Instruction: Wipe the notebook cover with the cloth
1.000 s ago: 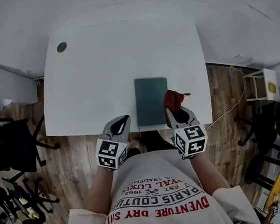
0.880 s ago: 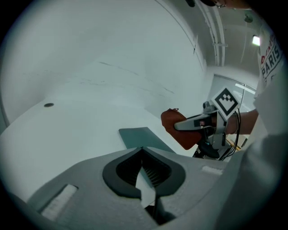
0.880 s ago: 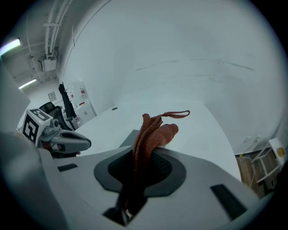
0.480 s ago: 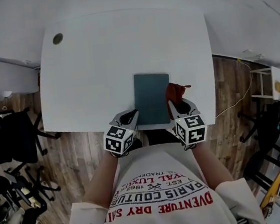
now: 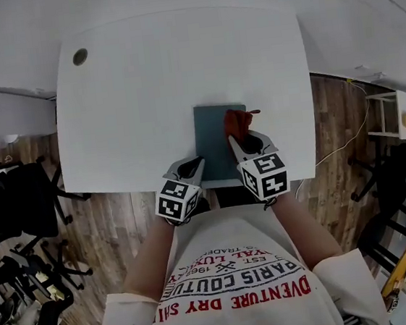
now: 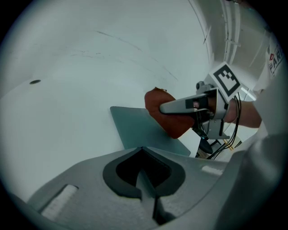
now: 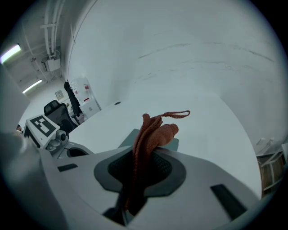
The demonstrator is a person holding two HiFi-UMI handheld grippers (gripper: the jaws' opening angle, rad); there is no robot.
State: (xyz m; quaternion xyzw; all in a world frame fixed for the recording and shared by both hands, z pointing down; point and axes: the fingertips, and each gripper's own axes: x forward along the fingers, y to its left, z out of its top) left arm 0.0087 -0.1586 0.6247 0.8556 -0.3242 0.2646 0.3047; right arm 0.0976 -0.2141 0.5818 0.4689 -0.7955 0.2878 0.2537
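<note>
1. Rust-red cloth (image 7: 150, 134) is clamped between the jaws of the right gripper (image 5: 248, 145), bunched into a fold with a small loop (image 7: 177, 114) poking out at its far end
2. A second ago this cloth hung just beside the right edge of the teal notebook (image 5: 211, 139), over bare table (image 5: 144, 92). Now it has come inward and lies over the right part of the cover, near the far corner
3. The notebook itself has not shifted on the table. It lies flat and closed at the near edge, between the two grippers
4. With its jaws pressed together on nothing, the left gripper (image 5: 187, 170) has drawn in towards the notebook's near left corner. Whether it touches the cover cannot be made out
5. My reading is that the approach is over and the first wiping stroke is about to start or has just started. The left gripper view shows the cloth low over the right edge, but real contact is not certain. The left and near parts of the cover look as yet unwiped
</note>
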